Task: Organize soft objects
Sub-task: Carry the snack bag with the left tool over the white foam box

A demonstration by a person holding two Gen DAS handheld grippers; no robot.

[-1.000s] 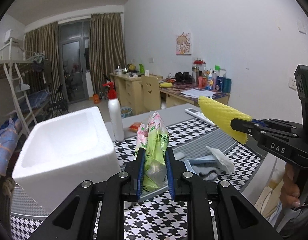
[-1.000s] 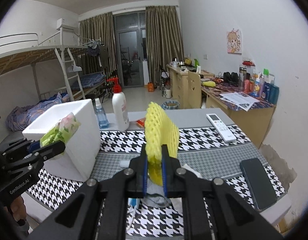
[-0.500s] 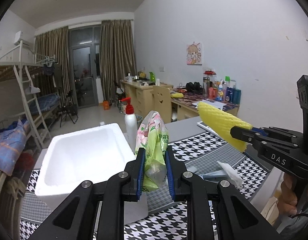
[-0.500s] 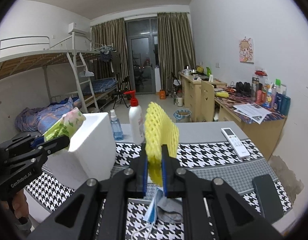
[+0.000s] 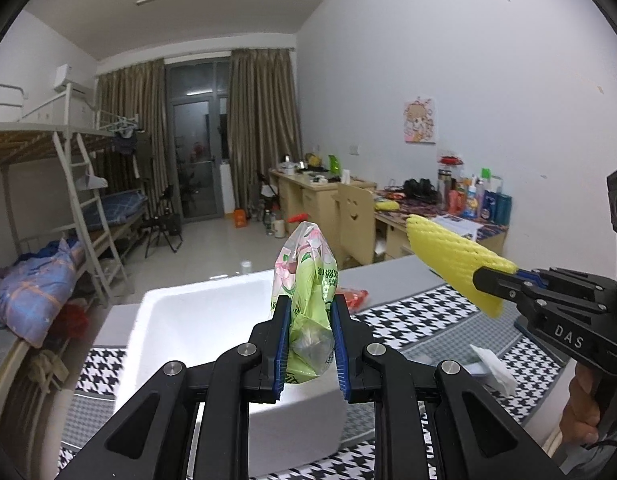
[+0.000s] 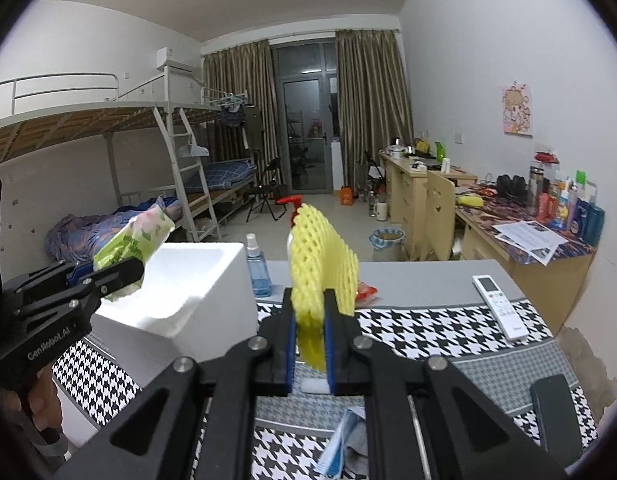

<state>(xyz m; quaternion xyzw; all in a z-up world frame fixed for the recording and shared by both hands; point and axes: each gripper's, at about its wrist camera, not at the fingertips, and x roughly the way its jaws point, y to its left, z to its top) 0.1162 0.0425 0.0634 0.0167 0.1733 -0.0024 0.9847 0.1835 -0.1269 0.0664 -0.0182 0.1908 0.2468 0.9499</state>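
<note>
A dormitory room: a bunk bed (image 6: 108,152) at left, curtained glass doors (image 6: 308,120) behind, cluttered desks (image 6: 528,216) at right. On the houndstooth-clothed worktop (image 6: 428,324) sits a white foam box (image 6: 188,292). Over it the left claw (image 5: 308,344) clenches a green tissue packet (image 5: 308,280); beside it the right claw (image 6: 310,344) clenches a yellow foam net (image 6: 320,252).

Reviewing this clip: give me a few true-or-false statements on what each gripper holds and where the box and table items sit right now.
1. The left gripper is shut on a green tissue pack. True.
2. The right gripper is open and holds nothing. False: it clamps a yellow foam net.
3. The white foam box holds the yellow net. False: the net is still in the gripper.
4. A remote control lies on the table. True.
</note>
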